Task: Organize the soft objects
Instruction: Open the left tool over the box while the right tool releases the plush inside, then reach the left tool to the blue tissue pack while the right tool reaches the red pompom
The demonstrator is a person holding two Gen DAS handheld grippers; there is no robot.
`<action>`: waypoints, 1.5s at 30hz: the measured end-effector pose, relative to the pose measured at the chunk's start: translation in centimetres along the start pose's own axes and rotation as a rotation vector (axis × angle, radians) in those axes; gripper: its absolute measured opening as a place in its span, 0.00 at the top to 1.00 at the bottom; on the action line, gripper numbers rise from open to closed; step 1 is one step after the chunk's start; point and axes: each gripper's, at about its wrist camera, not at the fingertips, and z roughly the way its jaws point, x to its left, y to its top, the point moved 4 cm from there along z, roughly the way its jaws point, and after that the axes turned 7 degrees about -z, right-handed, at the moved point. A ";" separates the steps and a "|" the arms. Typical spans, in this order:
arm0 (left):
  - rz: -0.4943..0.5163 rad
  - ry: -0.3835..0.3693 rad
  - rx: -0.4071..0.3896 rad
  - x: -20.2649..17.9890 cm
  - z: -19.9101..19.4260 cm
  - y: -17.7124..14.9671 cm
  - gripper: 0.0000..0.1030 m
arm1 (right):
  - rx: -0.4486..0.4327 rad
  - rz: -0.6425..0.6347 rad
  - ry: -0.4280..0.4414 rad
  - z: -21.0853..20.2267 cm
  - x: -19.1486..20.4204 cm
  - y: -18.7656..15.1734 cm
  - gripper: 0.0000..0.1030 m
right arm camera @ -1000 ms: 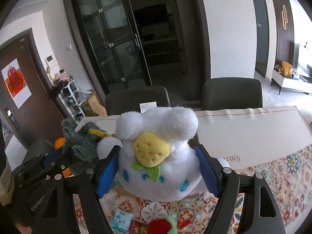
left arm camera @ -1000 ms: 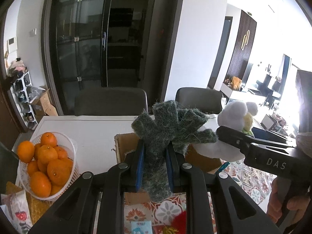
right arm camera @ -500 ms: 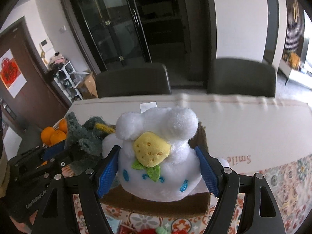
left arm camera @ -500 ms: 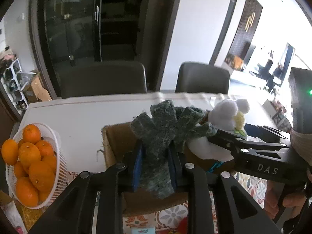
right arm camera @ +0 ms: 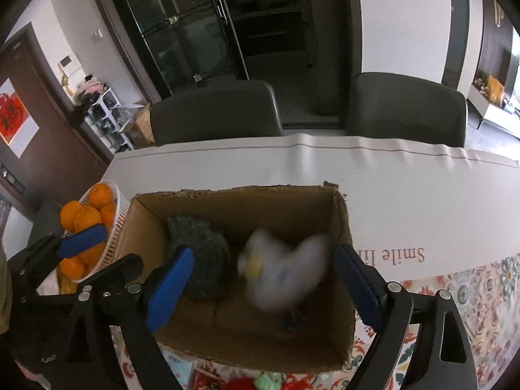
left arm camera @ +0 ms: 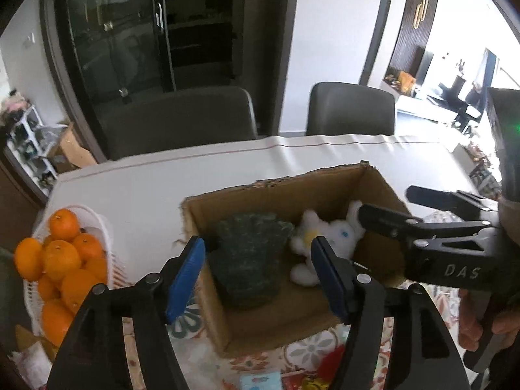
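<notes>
On white-clothed table [right arm camera: 373,175], open cardboard box [right arm camera: 247,201], both claws just opened wide, empty, dark chairs [right arm camera: 214,110] behind.

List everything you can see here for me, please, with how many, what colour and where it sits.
cardboard box: one, brown, open, on the table.
knitted glove: one, dark green, in the box's left part.
plush toy: one, white with yellow and blue spots, in the box beside the glove.
oranges: a heap, orange, in the basket.
basket: one, white, left of the box.
tablecloth: one, white, patterned at the near edge.
chairs: two, dark grey, behind the table.
glass cabinet: one, black, by the wall.
left gripper: black with blue pads, open above the box.
right gripper: same, open above the toy.
</notes>
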 end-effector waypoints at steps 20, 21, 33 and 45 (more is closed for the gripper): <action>0.004 0.084 -0.111 0.3 -7.6 -3.8 0.05 | -0.145 -0.024 -0.150 -9.1 2.3 -3.2 0.13; 0.003 0.089 -0.108 0.3 -7.8 -4.2 0.05 | -0.143 -0.023 -0.148 -9.3 2.5 -3.5 0.13; -0.023 0.126 -0.017 1.1 -8.4 -8.9 0.01 | -0.098 -0.028 -0.150 -10.5 4.0 -7.6 0.13; -0.037 0.140 0.092 1.3 -6.2 -12.9 0.01 | 0.027 0.002 -0.111 -8.2 4.2 -12.4 0.13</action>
